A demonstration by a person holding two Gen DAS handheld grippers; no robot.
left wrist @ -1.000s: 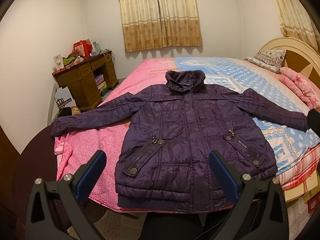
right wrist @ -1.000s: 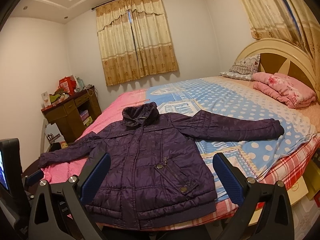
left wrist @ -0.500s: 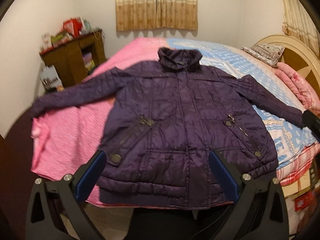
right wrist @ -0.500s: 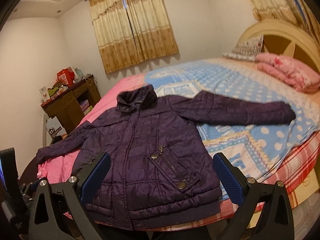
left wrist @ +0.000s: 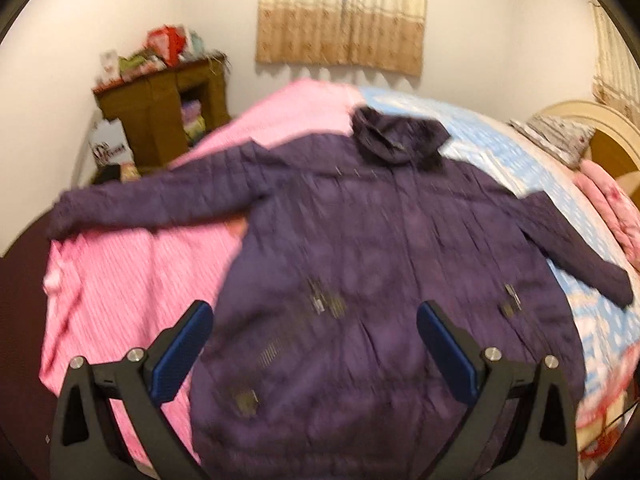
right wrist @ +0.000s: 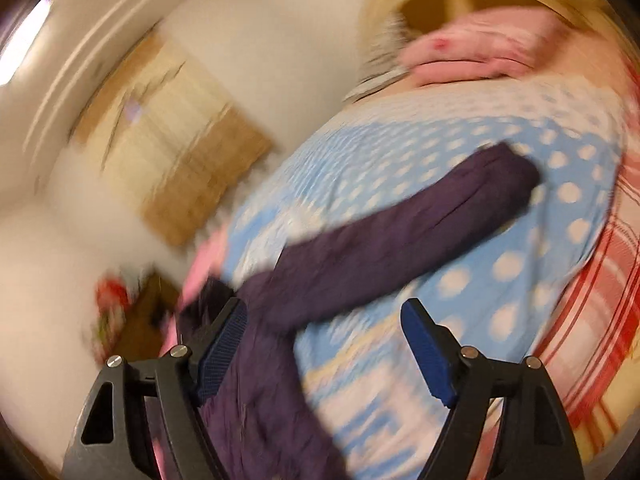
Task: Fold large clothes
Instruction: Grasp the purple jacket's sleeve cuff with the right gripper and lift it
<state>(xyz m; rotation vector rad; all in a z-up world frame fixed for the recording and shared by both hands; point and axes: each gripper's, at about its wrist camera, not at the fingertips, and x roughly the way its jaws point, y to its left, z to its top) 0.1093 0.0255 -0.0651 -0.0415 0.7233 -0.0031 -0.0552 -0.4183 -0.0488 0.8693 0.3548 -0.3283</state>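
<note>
Purple quilted cloth is seen spread flat across the bed: the jacket lies front up, collar toward the far wall and hem at the near edge. Both sleeves are stretched out to the sides, the left sleeve over the pink cover and the right sleeve over the dotted blue one. No fold is shown anywhere on the garment, so the task is judged to be at its very start, with only the laying-out done.

The left gripper is held above the lower front of the jacket with its jaws wide apart and nothing between them. The right gripper is tilted over and aimed along the right sleeve; its jaws have just been closing a little, yet they are parted and no cloth is pinched, though its left pad sits just beside the jacket's side. The right view is badly blurred, so contact cannot be settled.

Everything is left to do: the sleeves are probably to be brought in over the body, then the body is to be doubled up. A sleeve grasp seems to be the step in hand.
</note>
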